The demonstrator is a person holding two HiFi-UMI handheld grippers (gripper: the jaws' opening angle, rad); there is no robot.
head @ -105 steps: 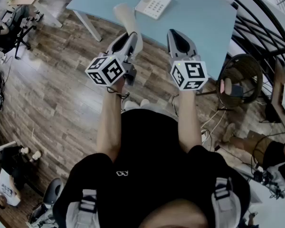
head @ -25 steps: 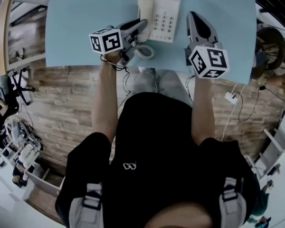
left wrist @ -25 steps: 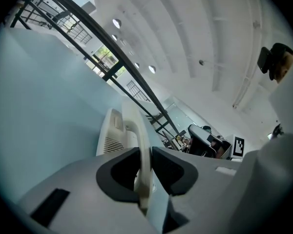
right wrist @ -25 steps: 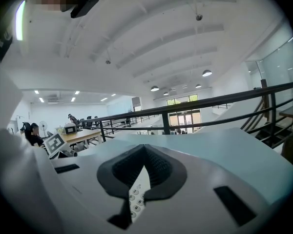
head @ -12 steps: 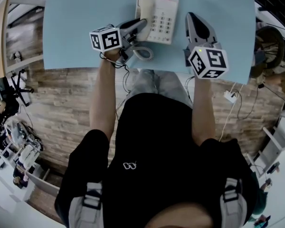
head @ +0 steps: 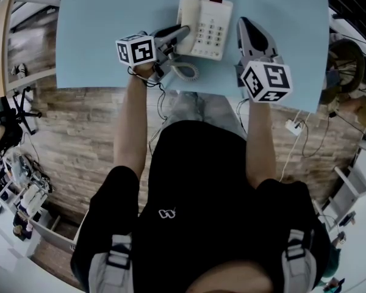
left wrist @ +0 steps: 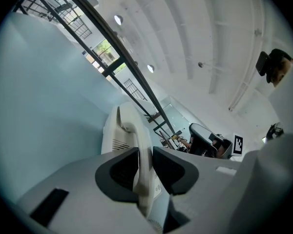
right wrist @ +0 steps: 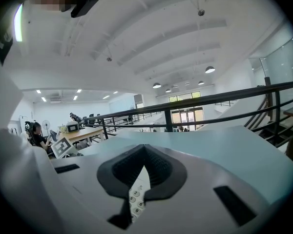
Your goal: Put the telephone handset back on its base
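A white telephone base [head: 212,24] with a keypad stands on the light blue table [head: 97,29]. The handset [head: 185,11] lies along the base's left side, in its cradle. My left gripper [head: 180,33] reaches in from the left. In the left gripper view its dark pads [left wrist: 121,172] flank the handset [left wrist: 132,130], which fills the gap between them while the jaws are opening. A coiled cord [head: 186,72] loops by the table's front edge. My right gripper [head: 246,23] hovers right of the base, shut and empty; the keypad [right wrist: 136,195] shows below its jaws.
The table's front edge runs just under both grippers, with wood floor [head: 79,127] below it. A black railing [right wrist: 195,104] stands beyond the table's far side. A chair [head: 346,58] sits off the table's right end.
Four seconds ago the left gripper carried the handset in the air short of the table; now the handset rests on the base. Over the last second both grippers barely shifted.
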